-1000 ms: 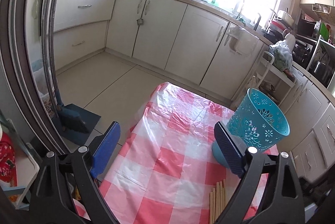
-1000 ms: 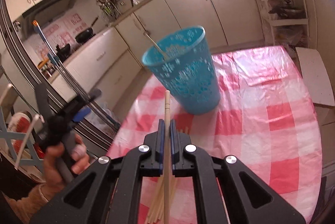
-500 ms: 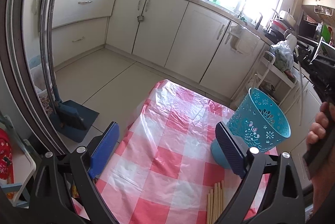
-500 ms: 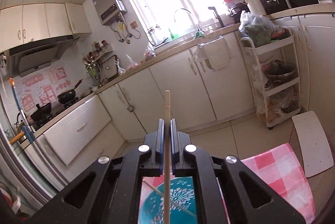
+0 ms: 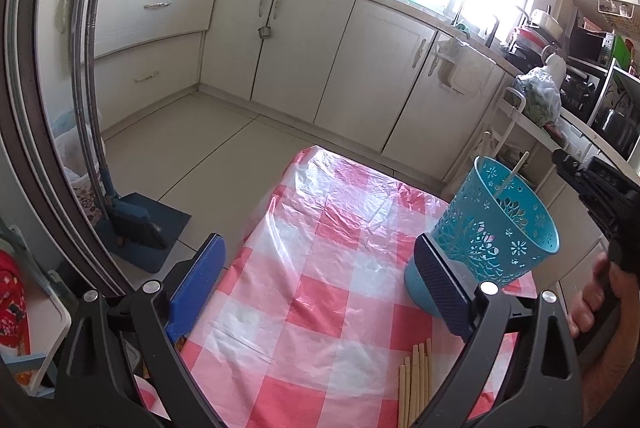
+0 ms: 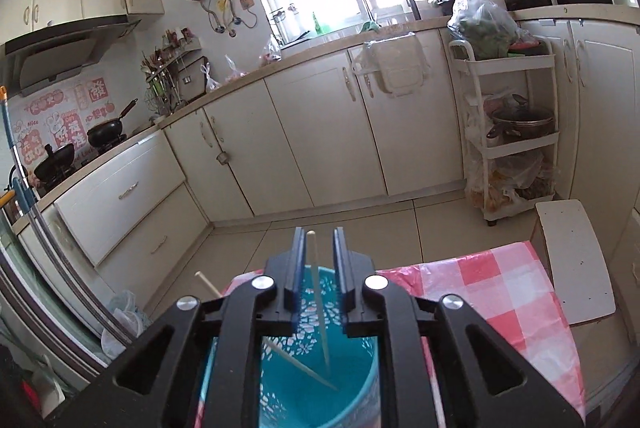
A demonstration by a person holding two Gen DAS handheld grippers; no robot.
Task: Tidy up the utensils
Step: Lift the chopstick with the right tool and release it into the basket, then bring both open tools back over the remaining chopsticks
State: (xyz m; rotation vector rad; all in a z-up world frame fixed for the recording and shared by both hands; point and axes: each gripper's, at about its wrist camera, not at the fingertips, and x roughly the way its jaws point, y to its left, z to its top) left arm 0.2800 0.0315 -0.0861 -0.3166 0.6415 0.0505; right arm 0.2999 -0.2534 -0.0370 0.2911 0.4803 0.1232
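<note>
Small kitchen with cream cabinets (image 6: pixel 320 131). The pink checked tablecloth (image 5: pixel 320 268) carries a teal basket (image 5: pixel 496 232) and loose chopsticks (image 5: pixel 416 380). The left gripper (image 5: pixel 320 288) hangs wide apart above the cloth. The right gripper (image 6: pixel 316 268) is parted over the basket, with a chopstick (image 6: pixel 318 288) between its fingers, probably not pinched, plus another leaning inside.

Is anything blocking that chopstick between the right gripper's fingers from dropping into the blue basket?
Nothing visible blocks it. The right gripper is open directly above the blue basket, and the chopstick between its jaws already points down into the basket's open mouth. One other chopstick leans inside, off to the side.
</note>
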